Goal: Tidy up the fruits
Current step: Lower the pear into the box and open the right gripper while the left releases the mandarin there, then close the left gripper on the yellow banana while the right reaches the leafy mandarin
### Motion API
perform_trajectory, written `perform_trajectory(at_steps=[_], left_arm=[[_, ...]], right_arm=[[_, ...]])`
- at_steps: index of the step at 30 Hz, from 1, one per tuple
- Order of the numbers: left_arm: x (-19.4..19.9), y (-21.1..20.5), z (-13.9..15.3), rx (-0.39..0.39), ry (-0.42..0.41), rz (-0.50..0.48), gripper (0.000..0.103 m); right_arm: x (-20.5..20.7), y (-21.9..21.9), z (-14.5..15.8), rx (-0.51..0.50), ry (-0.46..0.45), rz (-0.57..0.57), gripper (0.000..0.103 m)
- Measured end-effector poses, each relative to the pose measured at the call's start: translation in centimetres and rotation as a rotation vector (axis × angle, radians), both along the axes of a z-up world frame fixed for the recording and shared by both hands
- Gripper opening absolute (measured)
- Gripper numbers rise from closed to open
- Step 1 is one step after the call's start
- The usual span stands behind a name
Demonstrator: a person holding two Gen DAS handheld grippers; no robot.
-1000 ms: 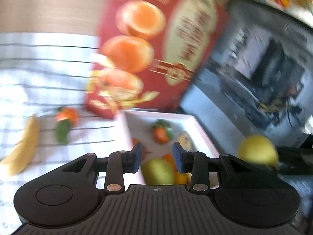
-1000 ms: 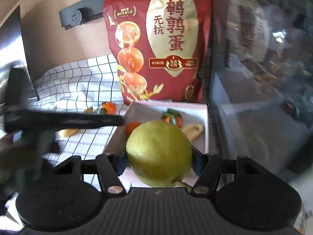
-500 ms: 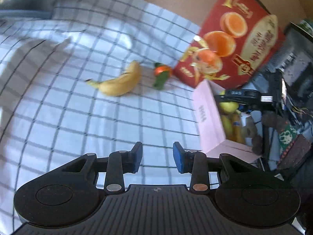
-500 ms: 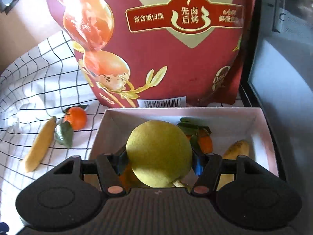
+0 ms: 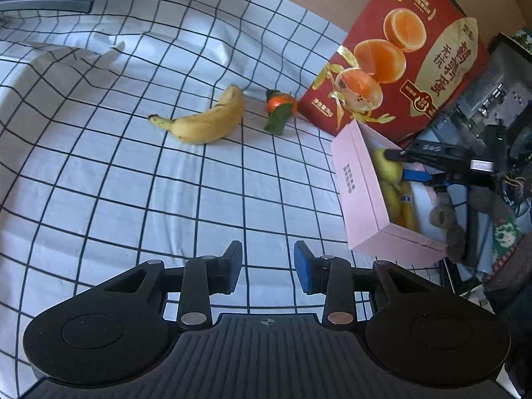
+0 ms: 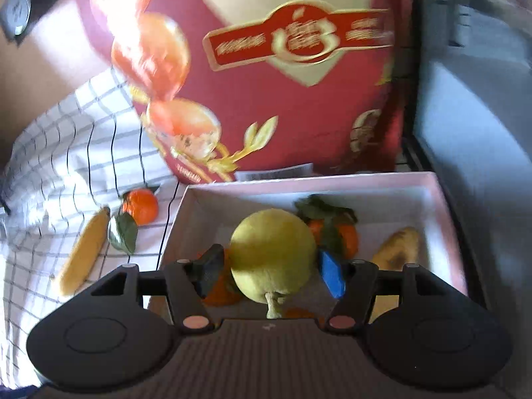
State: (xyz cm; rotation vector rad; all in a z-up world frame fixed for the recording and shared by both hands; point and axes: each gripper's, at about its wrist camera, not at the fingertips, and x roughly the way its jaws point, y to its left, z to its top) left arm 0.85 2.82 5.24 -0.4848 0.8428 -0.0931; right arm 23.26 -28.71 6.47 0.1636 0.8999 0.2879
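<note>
Fruits are going into the pink box, and the closest one in the right wrist view is the yellow-green pear. It sits between the pads of the right gripper, stem end toward the camera, low over the box. That view is smeared, though, and at both sides a sliver of space seems to show between pad and skin. Clamped or just let go? It cannot be told from here.

Beneath and beyond the pear, the box already holds a tangerine with leaves, a banana against the right wall and another orange fruit under the near pad.

The judgement for this step: bring the pear all the way down before the jaws part, aiming for the bare floor left of the leafy tangerine, so it settles rather than rolls onto its neighbours. Draw the gripper straight back up, clear of the thin walls.

Over on the other side, the left gripper hangs with its jaws apart and nothing between them, above the checked cloth. Farther out lie a loose banana and, just beside it, a leafy tangerine, both outside the box and likely next. Behind everything, a red package stands right against the far wall of the box.
</note>
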Motion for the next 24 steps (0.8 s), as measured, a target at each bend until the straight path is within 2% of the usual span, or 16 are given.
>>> perform_trajectory(at_steps=[3, 5, 10, 13, 16, 18, 20, 22, 24], left_arm=[[0.6, -0.3, -0.2, 0.018, 0.007, -0.017, 0.038], [1.2, -0.6, -0.3, 0.046, 0.015, -0.03, 0.038], [3.1, -1.6, -0.4, 0.127, 0.015, -0.099, 0.038], [5.3, -1.9, 0.0, 0.226, -0.006, -0.147, 0.038], [8.2, -2.3, 0.9, 0.323, -0.047, -0.193, 0.038], [10.4, -2.6, 1.6, 0.366, -0.07, -0.228, 0.038], [12.7, -2.7, 2.1, 0.355, -0.082, -0.252, 0.038], [15.0, -2.2, 2.3, 0.313, -0.076, -0.224, 0.039], [16.7, -1.7, 2.4, 0.345, -0.078, -0.167, 0.039]], right_arm=[[-1.5, -1.2, 1.5, 0.037, -0.056, -0.024, 0.063], [-3.3, -1.6, 2.8, 0.023, -0.123, -0.024, 0.063], [-9.0, -1.0, 4.8, -0.105, -0.308, -0.015, 0.064], [-12.7, -0.3, 5.0, -0.19, -0.395, 0.012, 0.065], [-15.7, 0.6, 4.6, -0.241, -0.409, 0.063, 0.067], [-17.2, 0.9, 4.2, -0.238, -0.393, 0.086, 0.067], [-18.5, 1.2, 3.8, -0.234, -0.373, 0.111, 0.067], [-19.9, 1.3, 3.4, -0.24, -0.365, 0.121, 0.067], [-21.1, 1.5, 3.1, -0.243, -0.359, 0.138, 0.067]])
